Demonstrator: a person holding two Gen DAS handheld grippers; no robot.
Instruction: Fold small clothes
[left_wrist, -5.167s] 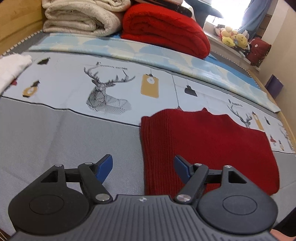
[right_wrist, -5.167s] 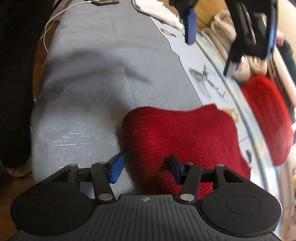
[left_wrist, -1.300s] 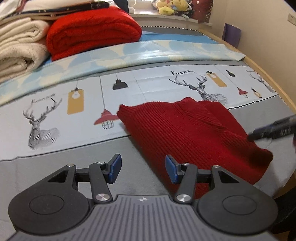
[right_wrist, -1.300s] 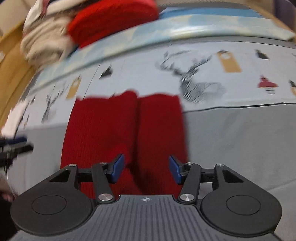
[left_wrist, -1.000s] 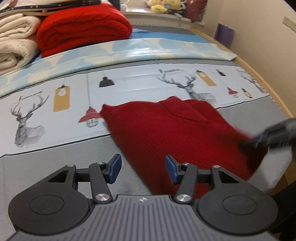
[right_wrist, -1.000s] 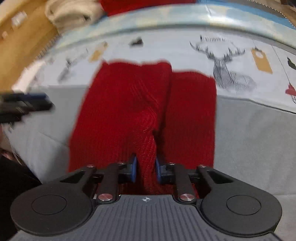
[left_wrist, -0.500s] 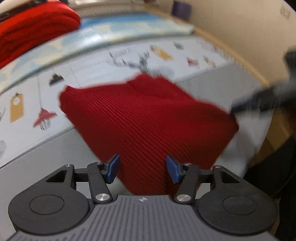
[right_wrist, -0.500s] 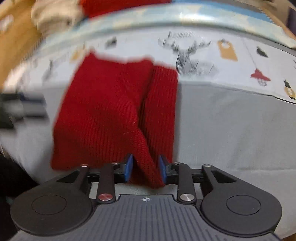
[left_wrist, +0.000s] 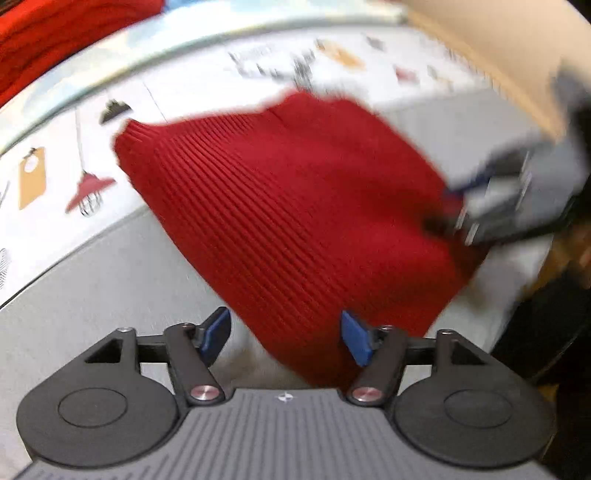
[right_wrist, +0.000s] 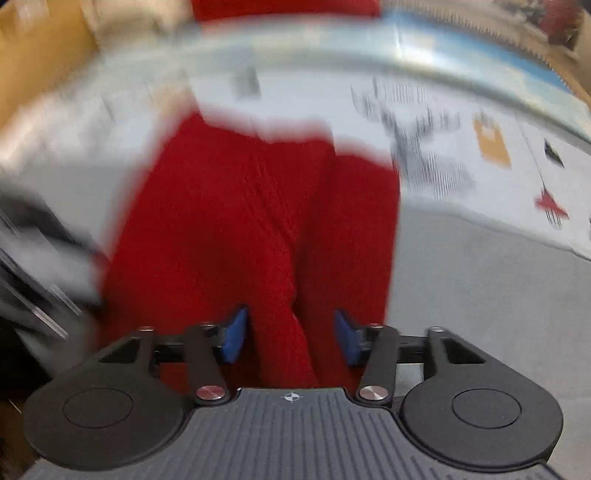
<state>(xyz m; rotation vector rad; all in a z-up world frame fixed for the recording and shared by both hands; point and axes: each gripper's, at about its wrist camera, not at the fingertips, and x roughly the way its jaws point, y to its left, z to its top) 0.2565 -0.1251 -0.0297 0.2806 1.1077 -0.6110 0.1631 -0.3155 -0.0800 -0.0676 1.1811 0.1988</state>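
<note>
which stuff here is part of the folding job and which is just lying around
Job:
- red knit garment
- left gripper, opening
- right gripper, opening, garment fold between its pads

Lying about:
- deer-print sheet
- red blanket

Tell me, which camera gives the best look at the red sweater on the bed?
The left wrist view: the red sweater shows nearly whole there, its knit ribs fairly sharp. The right wrist view shows the same sweater blurred, a raised fold running toward the camera, its near end hidden behind the gripper.

both grippers' jaws opening, angled downward
</note>
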